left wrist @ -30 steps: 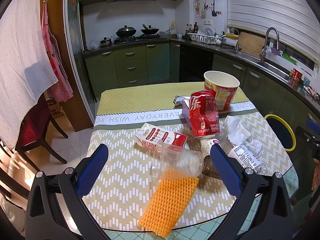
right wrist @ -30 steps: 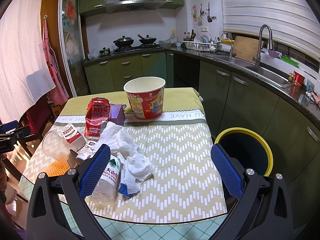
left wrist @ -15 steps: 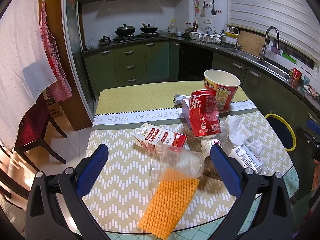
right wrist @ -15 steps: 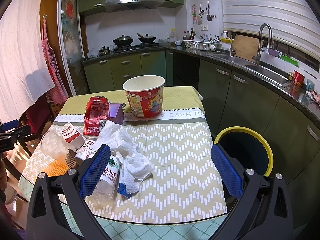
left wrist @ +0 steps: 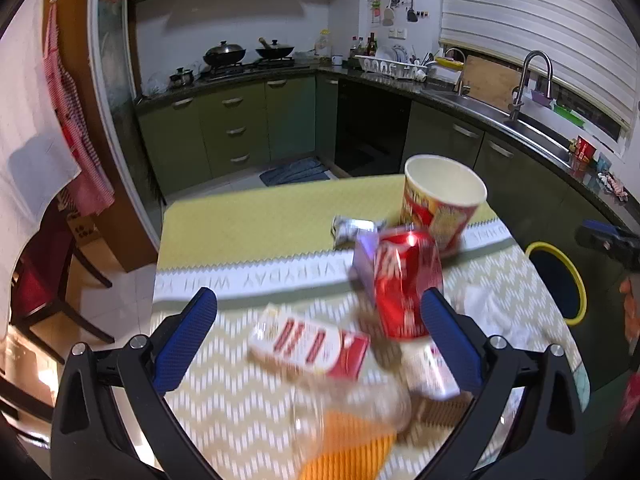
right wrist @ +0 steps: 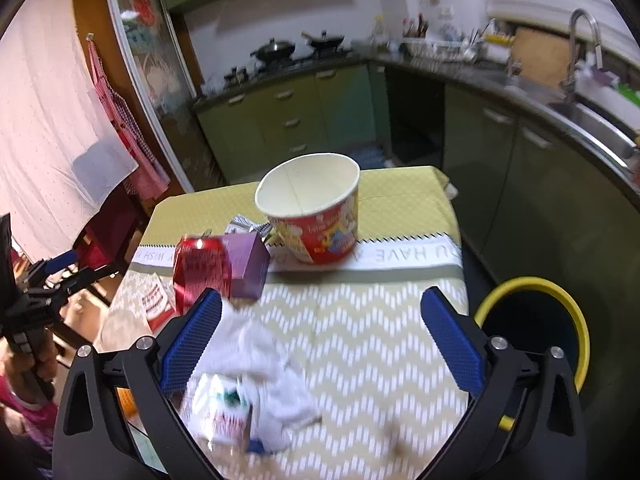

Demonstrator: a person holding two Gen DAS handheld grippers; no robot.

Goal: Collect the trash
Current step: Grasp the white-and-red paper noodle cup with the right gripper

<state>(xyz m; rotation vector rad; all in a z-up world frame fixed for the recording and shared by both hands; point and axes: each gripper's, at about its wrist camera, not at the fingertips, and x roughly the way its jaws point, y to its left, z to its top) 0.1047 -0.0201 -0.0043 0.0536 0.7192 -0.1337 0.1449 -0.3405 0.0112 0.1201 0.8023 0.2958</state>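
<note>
Trash lies on the table with the yellow-green cloth (left wrist: 256, 220). My left gripper (left wrist: 320, 336) is open over a red-and-white carton (left wrist: 312, 346), with a dented red can (left wrist: 406, 284) standing just beyond its right finger. A clear plastic cup (left wrist: 348, 412) and an orange foam net (left wrist: 344, 448) lie below. A paper noodle bowl (right wrist: 312, 212) stands at the back. My right gripper (right wrist: 320, 338) is open above crumpled white tissue (right wrist: 264, 364) and a plastic bottle (right wrist: 224, 412). A purple box (right wrist: 248, 266) leans beside the can (right wrist: 198, 270). Both views are blurred.
A yellow-rimmed bin (right wrist: 536, 332) stands on the floor off the table's right side. A dark chair (left wrist: 40, 280) sits left of the table. Green kitchen cabinets (left wrist: 240, 128) and a sink counter (left wrist: 532, 124) run behind. A silver wrapper (left wrist: 354, 228) lies near the bowl.
Both grippers have moved forward over the table and closer to the trash. The can and carton now sit between the left fingers' span; the right view has tilted down toward the tissue.
</note>
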